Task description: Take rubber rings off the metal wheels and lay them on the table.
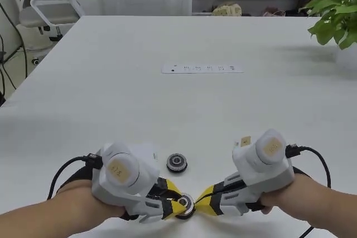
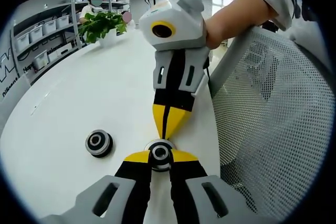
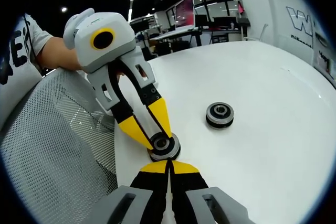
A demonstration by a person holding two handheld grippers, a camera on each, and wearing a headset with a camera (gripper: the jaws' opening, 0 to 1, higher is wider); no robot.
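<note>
One metal wheel (image 3: 165,145) at the near edge of the counter (image 1: 195,110), clamped in left hand-held gripper (image 2: 160,157). Right hand-held gripper (image 3: 169,165), jaws together, tip at its rim from the opposite side. Just beyond, second wheel (image 1: 177,162), free, rubber ring on.

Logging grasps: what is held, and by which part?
The left claw grips the near wheel across its outer rim; the right claw, shut, meets its edge.
</note>
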